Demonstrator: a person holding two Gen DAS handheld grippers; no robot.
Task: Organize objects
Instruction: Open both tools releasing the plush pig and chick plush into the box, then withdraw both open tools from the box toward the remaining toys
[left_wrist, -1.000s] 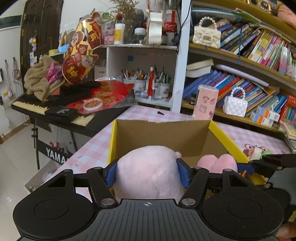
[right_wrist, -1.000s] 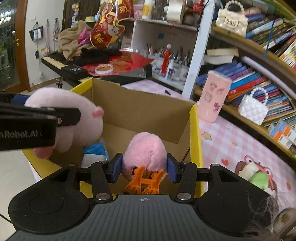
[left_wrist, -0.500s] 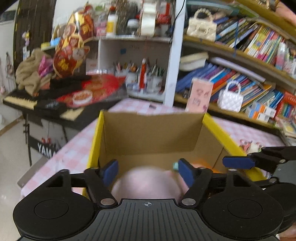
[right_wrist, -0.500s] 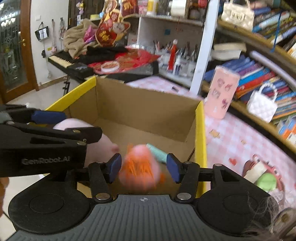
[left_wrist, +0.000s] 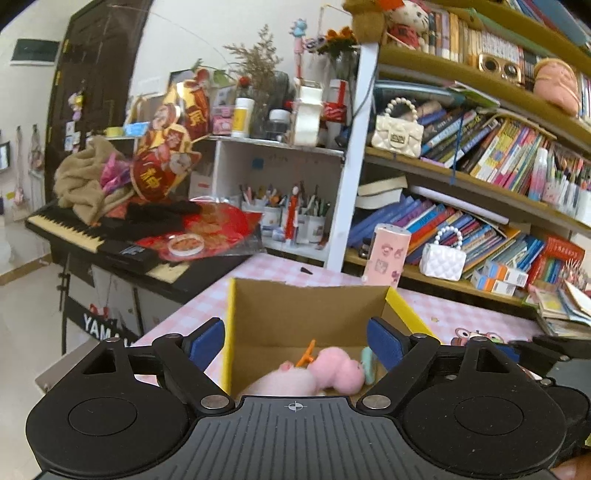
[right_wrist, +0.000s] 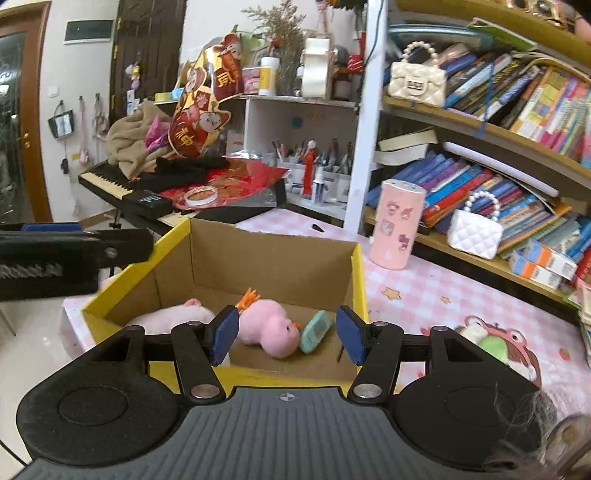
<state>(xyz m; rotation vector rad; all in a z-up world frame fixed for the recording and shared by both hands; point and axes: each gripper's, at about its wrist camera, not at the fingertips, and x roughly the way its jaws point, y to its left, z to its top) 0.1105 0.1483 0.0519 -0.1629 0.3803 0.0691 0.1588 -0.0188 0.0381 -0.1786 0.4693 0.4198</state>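
An open cardboard box (right_wrist: 258, 258) with yellow rims stands on the pink checked table; it also shows in the left wrist view (left_wrist: 306, 314). Inside lie a pale pink plush (right_wrist: 173, 317), a pink plush with orange feet (right_wrist: 269, 325) and a teal object (right_wrist: 314, 330). The left wrist view shows the pale plush (left_wrist: 284, 382), the orange-footed plush (left_wrist: 338, 371) and the teal object (left_wrist: 366, 363). My left gripper (left_wrist: 295, 338) is open and empty above the box's near side. My right gripper (right_wrist: 286, 334) is open and empty above the box's near rim.
A pink cylinder (right_wrist: 397, 225) and a white quilted purse (right_wrist: 474, 232) stand beyond the box, before crowded bookshelves (right_wrist: 498, 129). A keyboard (right_wrist: 122, 184) piled with cloth and red decorations stands at the left. A green and white toy (right_wrist: 487, 343) lies on the table at the right.
Both grippers opened and let go of their plush toys, which dropped into the box. Both grippers then pulled back and up from the box.
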